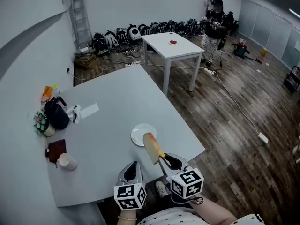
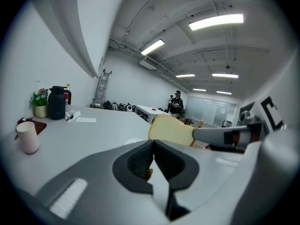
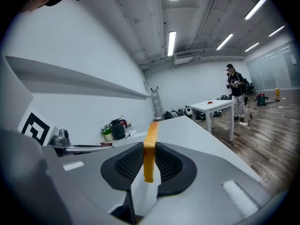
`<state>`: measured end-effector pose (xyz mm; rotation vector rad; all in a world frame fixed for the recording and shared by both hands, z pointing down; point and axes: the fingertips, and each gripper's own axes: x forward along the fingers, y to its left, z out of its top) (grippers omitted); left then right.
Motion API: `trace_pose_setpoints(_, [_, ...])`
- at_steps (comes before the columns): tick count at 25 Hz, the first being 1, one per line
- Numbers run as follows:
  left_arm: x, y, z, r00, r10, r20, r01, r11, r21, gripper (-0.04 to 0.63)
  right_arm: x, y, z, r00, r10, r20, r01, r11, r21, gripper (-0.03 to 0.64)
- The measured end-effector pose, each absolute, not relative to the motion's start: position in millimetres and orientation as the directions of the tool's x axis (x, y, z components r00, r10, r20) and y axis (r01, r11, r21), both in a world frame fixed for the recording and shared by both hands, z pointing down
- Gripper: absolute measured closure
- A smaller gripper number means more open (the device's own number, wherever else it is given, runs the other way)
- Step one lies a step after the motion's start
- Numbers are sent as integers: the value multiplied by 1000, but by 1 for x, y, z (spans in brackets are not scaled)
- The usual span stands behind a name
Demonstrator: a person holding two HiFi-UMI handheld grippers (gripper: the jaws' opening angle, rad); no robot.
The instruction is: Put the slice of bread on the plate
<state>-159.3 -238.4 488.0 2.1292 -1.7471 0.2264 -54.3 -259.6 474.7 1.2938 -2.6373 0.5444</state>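
Note:
A white plate lies on the grey table close to its near right edge. My right gripper is shut on a slice of bread and holds it on edge, just at the plate's near rim. In the right gripper view the slice stands upright between the pads, crust towards the camera. My left gripper hovers to the left, over the table's near edge, shut and holding nothing. The left gripper view shows its jaws meeting at the tips, with the bread beyond them.
At the table's left stand a black kettle, a potted plant, a paper cup, a brown pad and a paper sheet. Behind is a white table, where a person stands. A ladder leans on the wall.

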Motion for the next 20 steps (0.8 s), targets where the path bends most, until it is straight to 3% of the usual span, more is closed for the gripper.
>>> trace_pose_setpoints(8, [-188, -326, 493, 120, -928, 352, -980, -54, 191, 586, -98, -358, 506, -674, -652, 347, -734, 641, -222, 541])
trace_pose_setpoints(20, [-213, -381, 512, 18, -922, 386, -978, 65, 200, 586, -135, -403, 567, -745, -508, 432, -658, 665, -353, 540])
